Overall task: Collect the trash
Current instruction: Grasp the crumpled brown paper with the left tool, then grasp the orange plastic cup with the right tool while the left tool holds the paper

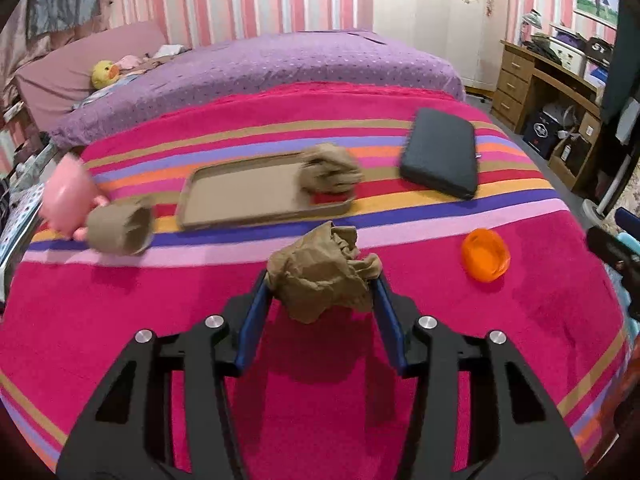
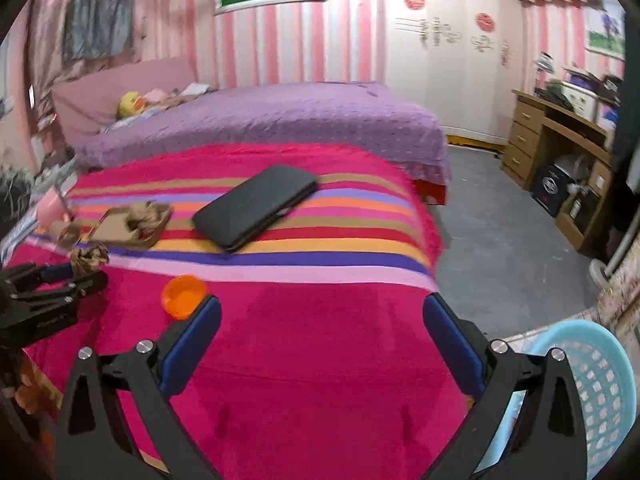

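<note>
Trash in hand: crumpled brown paper wad (image 1: 322, 272), pinched between the blue pads of the left claw (image 1: 320, 280) and raised off the striped bed blanket (image 1: 320, 400), its shadow lying below it.
Left claw: partly closed, both pads pressing the wad's sides; it carries nothing else.
Right claw: right claw (image 2: 320, 312) spread wide and empty, hovering above the blanket near the foot of the bed.
Other trash ahead of the left claw: a second crumpled paper wad (image 1: 330, 170) sits on the far right end of a brown cardboard tray (image 1: 248, 192); ahead and to the left, a brown paper cup (image 1: 120, 229) lies on its side just beside a pink cup (image 1: 66, 194).
Right of the left claw: an orange plastic lid (image 1: 485, 255) on the blanket; it also lies just ahead-left of the right claw's left finger. Farther ahead, a black case (image 1: 442, 152).
Bin: a light blue perforated basket (image 2: 592, 392) stands on the floor, below and right of the right claw.
Step in hand: judged as carrying a picked-up wad toward the bin; most pieces are not yet collected.
Next move: likely swing the left claw rightward past the bed edge, over the basket's mouth, then open. The light paper may cling to a pad, so open fully.
</note>
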Available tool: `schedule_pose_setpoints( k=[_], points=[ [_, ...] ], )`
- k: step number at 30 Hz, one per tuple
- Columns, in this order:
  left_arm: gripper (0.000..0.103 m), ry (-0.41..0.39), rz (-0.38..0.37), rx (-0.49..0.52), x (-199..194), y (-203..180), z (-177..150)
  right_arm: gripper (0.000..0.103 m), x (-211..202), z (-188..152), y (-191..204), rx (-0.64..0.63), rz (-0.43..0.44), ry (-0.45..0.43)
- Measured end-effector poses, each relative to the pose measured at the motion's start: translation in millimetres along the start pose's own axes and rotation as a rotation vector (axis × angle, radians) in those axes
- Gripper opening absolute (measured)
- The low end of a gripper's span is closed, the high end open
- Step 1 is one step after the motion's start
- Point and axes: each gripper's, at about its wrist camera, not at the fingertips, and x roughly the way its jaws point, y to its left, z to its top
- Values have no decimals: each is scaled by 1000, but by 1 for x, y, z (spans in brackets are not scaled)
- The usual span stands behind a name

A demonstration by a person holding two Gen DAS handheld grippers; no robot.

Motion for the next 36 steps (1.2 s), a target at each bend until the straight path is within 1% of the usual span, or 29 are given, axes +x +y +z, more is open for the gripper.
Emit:
schedule_pose_setpoints(
  k=[4,9,10,11,12,14,15,16,17,19,20,24,27,32,36],
  points=[
    [49,-7,36,-32,-8,29,-9,98,13,0,31,-39,46,27],
    [49,-21,56,-62,-17,61,-13,98,31,1,61,-65,96,62],
    [49,-21,62,-66,-17,65,-13,97,35,1,66,-69,103,76],
    [49,-21,65,-69,-17,69,-13,95,38,1,70,-77,110,88],
    [49,-21,67,-73,-18,73,-13,90,42,2,75,-92,117,99],
    [49,-23,68,-77,-18,78,-15,73,47,3,78,-97,125,119],
    [49,-23,69,-80,-19,80,-15,71,50,3,77,-95,135,132],
    [49,-23,68,-86,-19,82,-15,64,53,2,77,-94,147,143],
    [49,-23,66,-92,-19,83,-15,52,56,2,77,-93,166,160],
    [49,-24,59,-99,-19,82,-15,43,57,1,79,-98,179,164],
    [49,-26,60,-98,-19,81,-15,40,55,1,80,-103,187,156],
    [49,-35,65,-92,-21,75,-15,40,45,1,78,-95,200,113],
    [49,-48,59,-87,-24,67,-14,40,35,1,70,-88,191,82],
    [49,-76,38,-77,-32,45,-12,40,15,4,46,-74,166,28],
    [49,-104,22,-66,-41,20,-10,40,-2,6,21,-51,151,-13]
  ],
)
